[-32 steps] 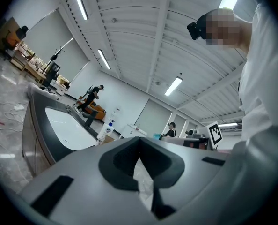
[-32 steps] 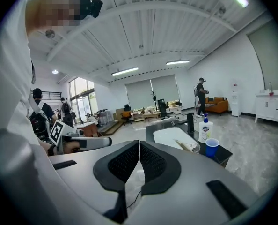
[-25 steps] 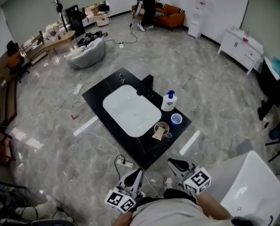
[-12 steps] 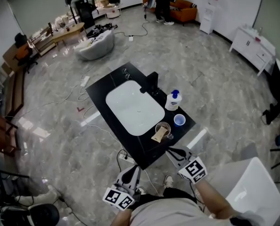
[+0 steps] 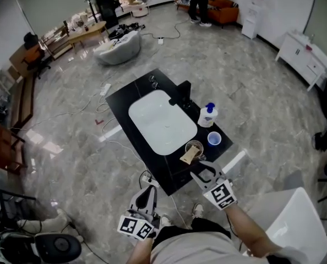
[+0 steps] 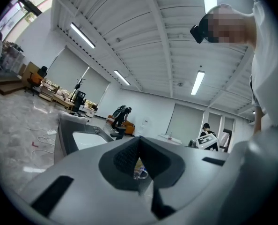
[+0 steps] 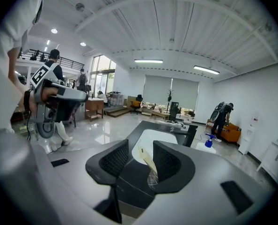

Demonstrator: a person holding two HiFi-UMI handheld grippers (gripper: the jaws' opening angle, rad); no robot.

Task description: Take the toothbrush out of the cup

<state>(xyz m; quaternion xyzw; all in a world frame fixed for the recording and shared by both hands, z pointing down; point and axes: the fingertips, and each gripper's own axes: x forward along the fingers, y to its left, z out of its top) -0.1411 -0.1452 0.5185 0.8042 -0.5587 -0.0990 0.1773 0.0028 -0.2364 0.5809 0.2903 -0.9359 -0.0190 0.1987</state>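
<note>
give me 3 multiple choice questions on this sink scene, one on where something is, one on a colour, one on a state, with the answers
1. Where is the toothbrush?
A. in the clear cup on the counter
B. in a drawer
C. on a shelf

2. What colour is the soap bottle's pump?
A. red
B. blue
C. green

3. How do the right gripper's jaws stand?
A. shut on the toothbrush
B. apart, holding nothing
C. shut on the cup

Answers:
1 A, the toothbrush leans out of the cup near the counter's front edge.
2 B, the head view shows a blue top on the white bottle.
3 B, the jaws have just been opening, and the cup shows beyond their gap with nothing between them.
</note>
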